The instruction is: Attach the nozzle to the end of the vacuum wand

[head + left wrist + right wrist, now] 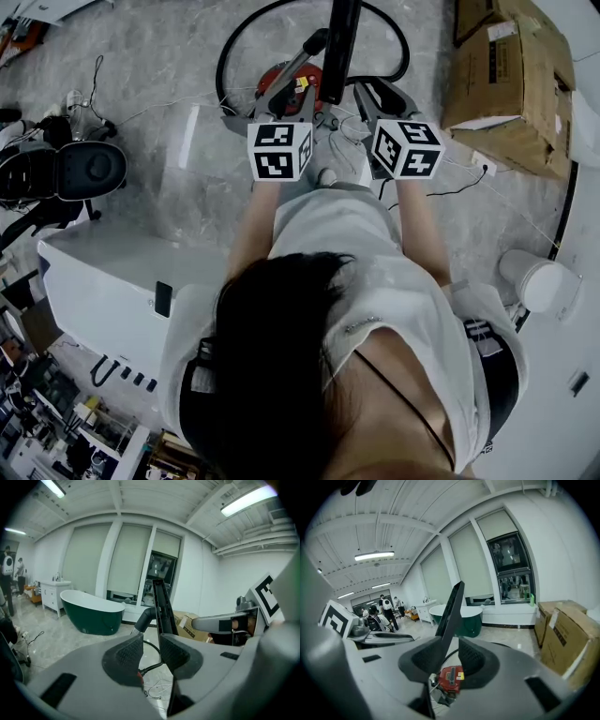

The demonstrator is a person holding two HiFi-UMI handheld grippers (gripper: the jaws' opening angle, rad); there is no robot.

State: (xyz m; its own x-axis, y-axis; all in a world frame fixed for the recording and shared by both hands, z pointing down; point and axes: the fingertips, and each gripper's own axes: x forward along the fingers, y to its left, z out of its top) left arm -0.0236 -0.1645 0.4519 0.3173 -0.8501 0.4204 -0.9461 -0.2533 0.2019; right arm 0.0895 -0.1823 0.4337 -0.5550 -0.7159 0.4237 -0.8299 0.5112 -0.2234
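Vacuum wand (339,47) stands near upright by both tongs, over the red vacuum body (451,677) on the floor (169,84). Left tongs (151,645) part open: I see the wand at the right pad (174,656), with a gap beside it. Right tongs (449,652) part open: wand along the left pad (425,660), not clamped.
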